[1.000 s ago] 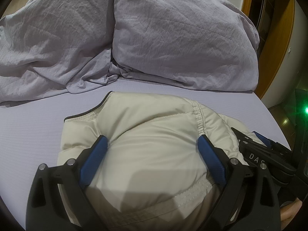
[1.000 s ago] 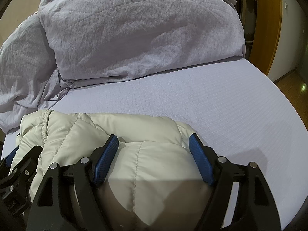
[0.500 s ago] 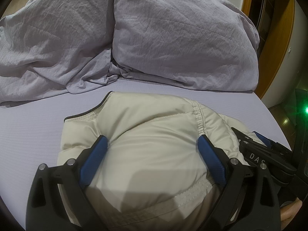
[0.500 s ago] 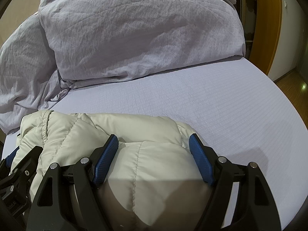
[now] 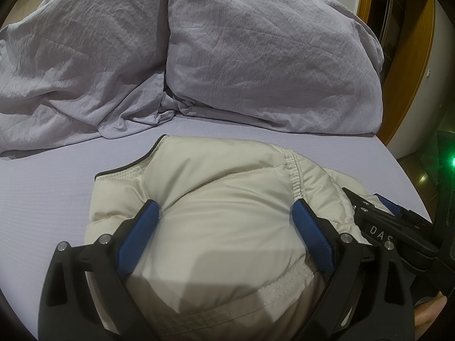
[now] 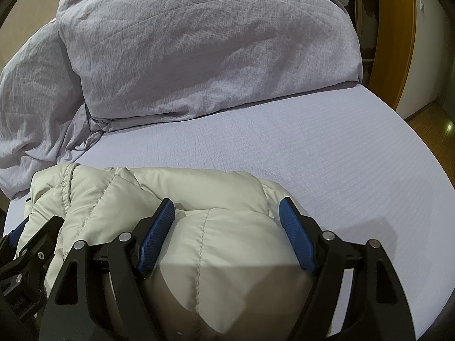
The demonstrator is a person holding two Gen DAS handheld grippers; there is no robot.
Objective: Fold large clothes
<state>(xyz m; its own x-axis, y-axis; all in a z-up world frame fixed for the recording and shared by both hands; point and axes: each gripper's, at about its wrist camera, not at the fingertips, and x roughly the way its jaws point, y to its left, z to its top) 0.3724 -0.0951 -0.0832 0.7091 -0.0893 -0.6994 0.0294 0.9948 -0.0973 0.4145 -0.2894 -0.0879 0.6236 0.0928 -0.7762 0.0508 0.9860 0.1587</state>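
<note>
A puffy cream quilted jacket [image 5: 227, 241] lies bundled on the lilac bed sheet [image 5: 57, 176], near its front edge. In the left wrist view my left gripper [image 5: 224, 207] straddles a thick bulge of the jacket, and its blue pads dent the fabric on both sides. The right wrist view shows the same jacket [image 6: 221, 250] with my right gripper [image 6: 226, 207] closed wide on another padded bulge, close beside the left one. The jacket's underside and lower part are hidden behind the gripper frames.
Two crumpled lilac pillows [image 5: 270, 56] and bedding [image 5: 71, 71] fill the back of the bed. Bare sheet [image 6: 327, 142] stretches to the right of the jacket. A wooden door frame [image 6: 395, 28] and wooden floor [image 6: 435, 125] lie beyond the bed's right edge.
</note>
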